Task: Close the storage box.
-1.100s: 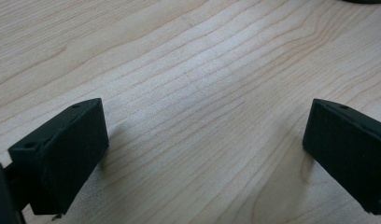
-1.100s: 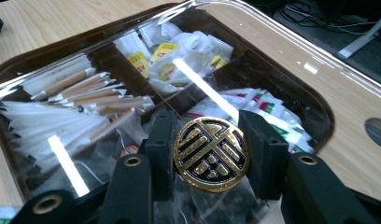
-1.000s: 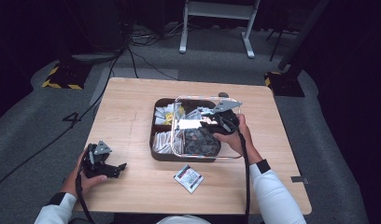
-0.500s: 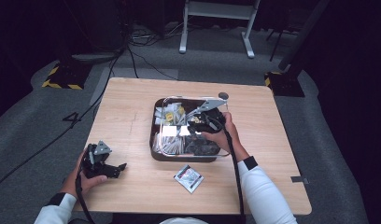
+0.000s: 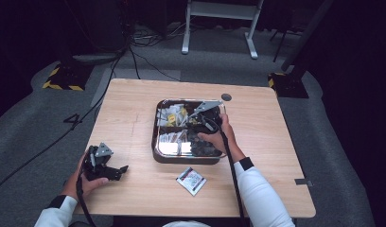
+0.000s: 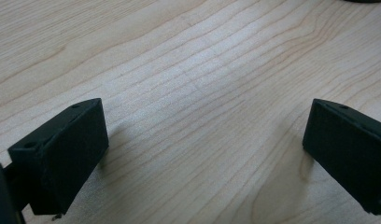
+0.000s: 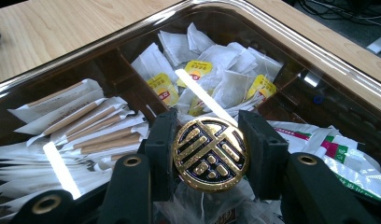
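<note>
A: What did the right hand-held gripper (image 7: 210, 154) have?

B: Its jaws were clamped on a round gold-and-black medallion (image 7: 210, 154), held over the compartmented tray (image 5: 159, 152), above the tea bags (image 7: 226, 70) and wrapped sticks (image 7: 86, 126).

A: And the left hand-held gripper (image 6: 205, 154)?

B: Jaws wide apart, nothing between them, low over the bare table (image 6: 202, 70), well apart from the tray. A small packet (image 5: 190, 180) lay near the tray's front.

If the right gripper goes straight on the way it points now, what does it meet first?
Probably the white tea bags with yellow tags in the dark compartment tray; the right gripper holds a round gold and black disc. Depth is unclear.
</note>
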`<state>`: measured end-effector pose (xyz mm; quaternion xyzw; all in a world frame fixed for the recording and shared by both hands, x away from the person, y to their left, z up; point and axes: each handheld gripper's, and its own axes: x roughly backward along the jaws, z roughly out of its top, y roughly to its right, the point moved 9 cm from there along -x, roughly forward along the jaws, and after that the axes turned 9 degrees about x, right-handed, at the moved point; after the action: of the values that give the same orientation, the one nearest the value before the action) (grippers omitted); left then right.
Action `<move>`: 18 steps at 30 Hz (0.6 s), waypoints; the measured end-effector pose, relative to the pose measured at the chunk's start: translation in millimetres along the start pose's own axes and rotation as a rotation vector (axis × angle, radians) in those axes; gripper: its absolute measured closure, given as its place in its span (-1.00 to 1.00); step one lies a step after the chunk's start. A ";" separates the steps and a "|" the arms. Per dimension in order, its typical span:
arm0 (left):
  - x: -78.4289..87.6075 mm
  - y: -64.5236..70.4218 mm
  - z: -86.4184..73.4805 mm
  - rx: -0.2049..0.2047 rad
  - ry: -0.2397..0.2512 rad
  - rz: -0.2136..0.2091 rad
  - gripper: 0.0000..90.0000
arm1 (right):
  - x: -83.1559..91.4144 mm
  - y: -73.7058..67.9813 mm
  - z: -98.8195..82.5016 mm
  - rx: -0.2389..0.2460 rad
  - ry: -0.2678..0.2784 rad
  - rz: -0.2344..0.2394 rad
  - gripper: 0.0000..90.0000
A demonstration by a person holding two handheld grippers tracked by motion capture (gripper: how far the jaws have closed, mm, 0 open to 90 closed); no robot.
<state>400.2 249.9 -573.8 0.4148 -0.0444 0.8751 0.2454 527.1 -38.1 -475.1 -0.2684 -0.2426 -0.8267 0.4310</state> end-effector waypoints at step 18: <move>0.1 -0.2 0.0 -0.001 0.000 0.002 -0.99 | -18.2 -6.1 3.3 -0.009 -0.019 0.015 0.31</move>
<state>400.2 250.1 -573.7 0.4145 -0.0451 0.8754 0.2446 531.5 -22.2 -485.6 -0.2800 -0.2411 -0.8219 0.4335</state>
